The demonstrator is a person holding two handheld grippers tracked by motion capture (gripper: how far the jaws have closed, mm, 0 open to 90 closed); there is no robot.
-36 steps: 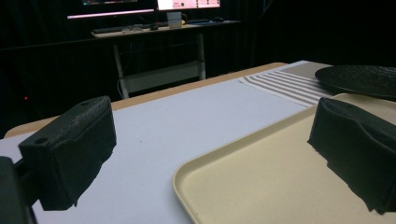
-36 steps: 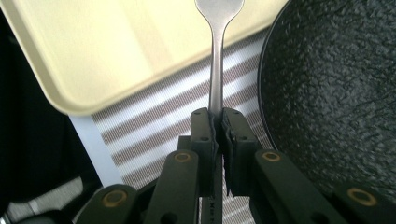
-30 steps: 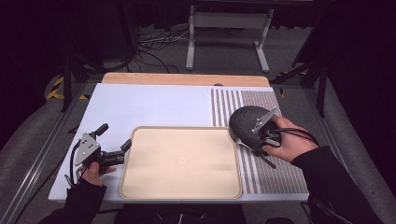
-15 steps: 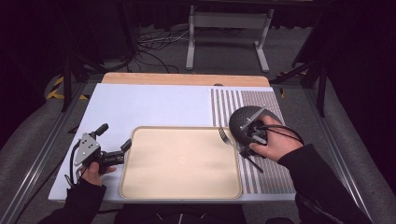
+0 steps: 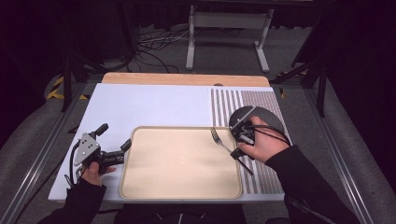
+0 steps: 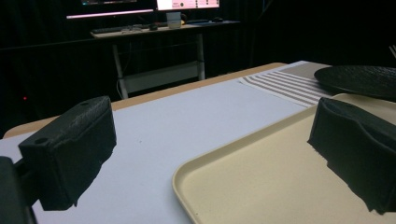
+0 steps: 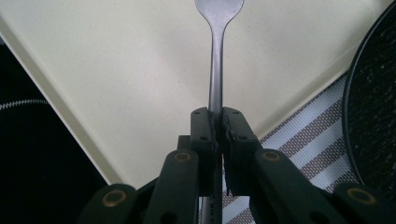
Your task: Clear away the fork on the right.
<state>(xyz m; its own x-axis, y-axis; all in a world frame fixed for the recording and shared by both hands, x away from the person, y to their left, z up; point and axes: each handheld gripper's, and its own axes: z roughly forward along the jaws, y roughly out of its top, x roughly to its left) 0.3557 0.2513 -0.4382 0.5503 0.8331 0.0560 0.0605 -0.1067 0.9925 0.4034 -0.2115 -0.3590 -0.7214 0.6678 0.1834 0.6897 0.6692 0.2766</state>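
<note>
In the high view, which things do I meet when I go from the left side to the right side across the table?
Left claw → beige tray → fork, clamped in the right claw → black plate. The fork's head lies over the tray's right part, and the right hand partly covers the plate.

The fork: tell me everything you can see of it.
The fork looks like plain grey metal, slim-handled. The right gripper is shut on its handle, jaws pinching from both sides. In the high view, its tines point away from the person, over the right part of the cream tray, beside the dark plate.
</note>
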